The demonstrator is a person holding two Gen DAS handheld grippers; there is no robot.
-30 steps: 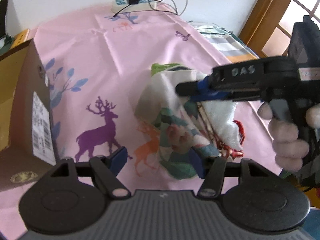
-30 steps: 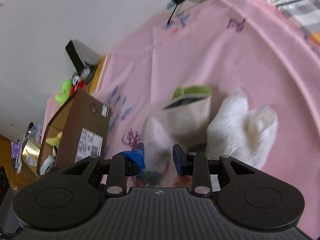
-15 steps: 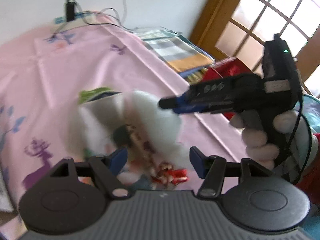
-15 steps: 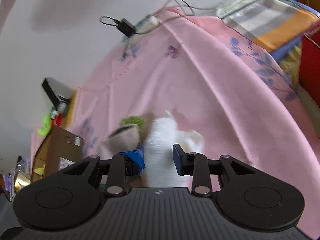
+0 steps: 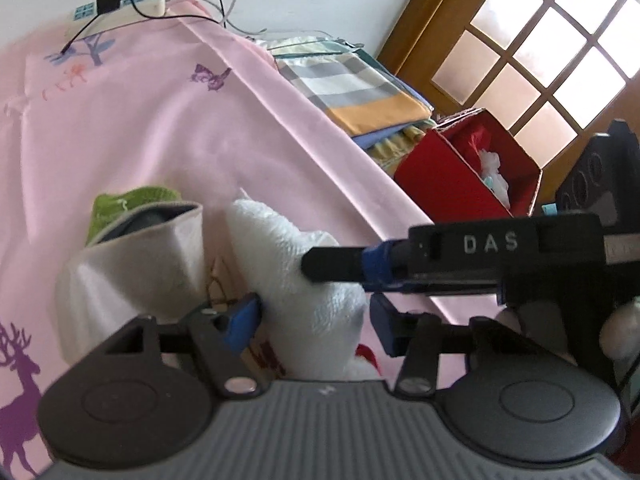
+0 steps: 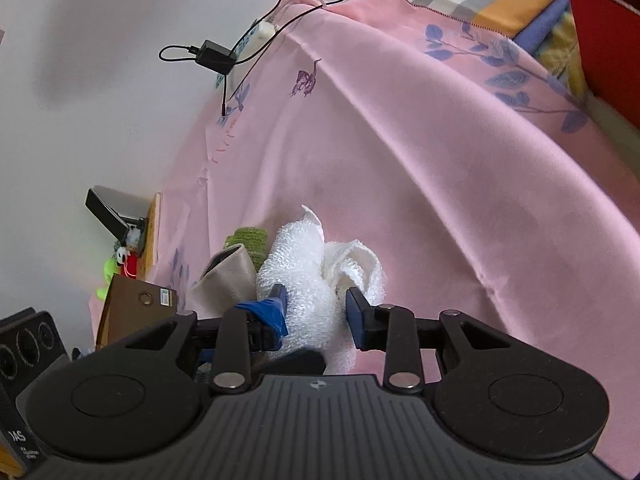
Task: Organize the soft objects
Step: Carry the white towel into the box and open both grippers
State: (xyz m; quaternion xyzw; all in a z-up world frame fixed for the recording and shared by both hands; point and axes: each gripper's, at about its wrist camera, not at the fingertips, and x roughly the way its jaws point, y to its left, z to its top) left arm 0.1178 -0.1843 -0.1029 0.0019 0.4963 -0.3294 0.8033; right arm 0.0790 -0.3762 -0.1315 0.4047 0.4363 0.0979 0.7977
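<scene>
A white terry towel [image 5: 296, 264] stands bunched up on the pink printed cloth [image 5: 152, 120]. To its left lie a beige pouch [image 5: 132, 264] and a green knitted piece [image 5: 132, 202]. My right gripper [image 5: 320, 268] reaches in from the right, held by a hand, and is shut on the towel's upper part. In the right wrist view the towel [image 6: 312, 268] fills the gap of the right gripper [image 6: 316, 312]. My left gripper [image 5: 312, 324] straddles the towel's lower part. Its jaws are closing: the left pad touches the towel and the right pad stands just clear.
A red open box [image 5: 460, 176] stands past the cloth's right edge, beside folded striped bedding [image 5: 360, 88]. A power strip with a charger [image 5: 120, 4] lies at the far edge. A cardboard box [image 6: 132, 312] and a green toy [image 6: 108, 268] sit at the left.
The left wrist view swung right, away from the cardboard box and toward the red box. The towel now sits between the left jaws, which have narrowed. The right gripper rolled and the towel came between its fingers.
</scene>
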